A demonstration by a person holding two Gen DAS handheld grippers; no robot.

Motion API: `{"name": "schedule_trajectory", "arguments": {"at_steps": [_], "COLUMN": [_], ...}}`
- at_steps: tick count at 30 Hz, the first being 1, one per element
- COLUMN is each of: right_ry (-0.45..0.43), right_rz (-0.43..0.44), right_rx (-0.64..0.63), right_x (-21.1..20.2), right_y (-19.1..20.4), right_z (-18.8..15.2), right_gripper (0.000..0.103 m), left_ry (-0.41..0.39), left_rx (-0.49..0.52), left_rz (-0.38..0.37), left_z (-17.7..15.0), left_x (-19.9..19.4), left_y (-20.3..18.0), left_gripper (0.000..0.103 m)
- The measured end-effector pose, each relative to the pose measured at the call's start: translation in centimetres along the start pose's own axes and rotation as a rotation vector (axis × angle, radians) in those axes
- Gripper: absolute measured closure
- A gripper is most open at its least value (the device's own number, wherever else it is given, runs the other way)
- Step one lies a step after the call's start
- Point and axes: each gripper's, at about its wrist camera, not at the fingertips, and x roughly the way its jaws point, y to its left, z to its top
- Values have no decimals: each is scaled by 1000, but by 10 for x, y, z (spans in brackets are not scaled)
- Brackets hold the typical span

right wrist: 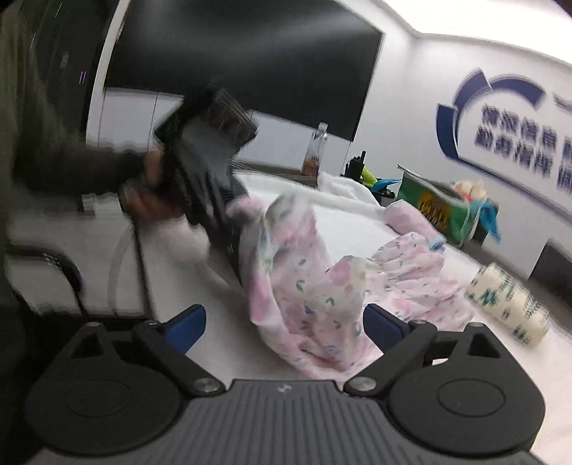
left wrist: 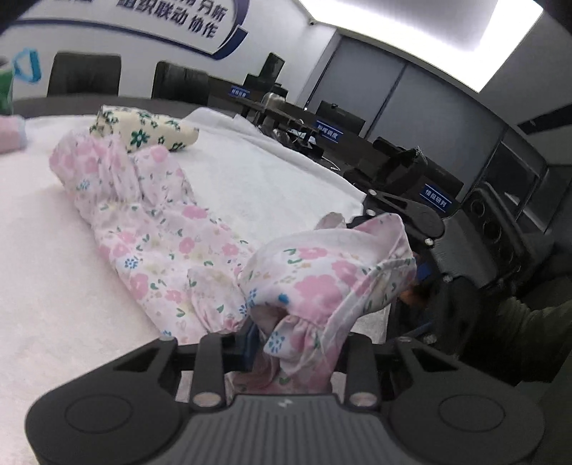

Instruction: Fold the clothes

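A pink floral garment (left wrist: 168, 229) lies rumpled across the white-covered surface (left wrist: 53, 286), one end bunched between the closed-in fingers of the left claw (left wrist: 282, 343), which grips it. The right claw (right wrist: 284, 327) stands wide open, cloth lying loose between its blue pads (right wrist: 187, 327). Beyond the garment sits a folded green-flowered cloth (left wrist: 143, 130); blue Chinese wall lettering (left wrist: 171, 18) blurs past reading.

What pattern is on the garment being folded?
Pink flowers on white, with small blue and green accents; clearest in the left wrist view.

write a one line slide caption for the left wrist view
Left gripper fingers closed on a bunched end of the pink floral garment, which trails across the white table cover.
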Motion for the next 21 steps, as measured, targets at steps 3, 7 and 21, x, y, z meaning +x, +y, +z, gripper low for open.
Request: {"name": "schedule_trajectory", "arguments": {"at_steps": [3, 7, 21], "right_ry": [-11, 28, -15], "right_rz": [3, 161, 448], "right_rx": [-52, 24, 727], "right_x": [16, 30, 39], "right_y": [-5, -22, -89], "right_z": [3, 8, -29], "right_gripper": [34, 72, 89], "left_ry": [25, 48, -44], "left_rx": [19, 35, -391], "left_rz": [7, 2, -97], "left_z": [1, -3, -7], "left_x": [1, -2, -8], "left_y": [-4, -8, 36], "left_gripper": [81, 86, 80]}}
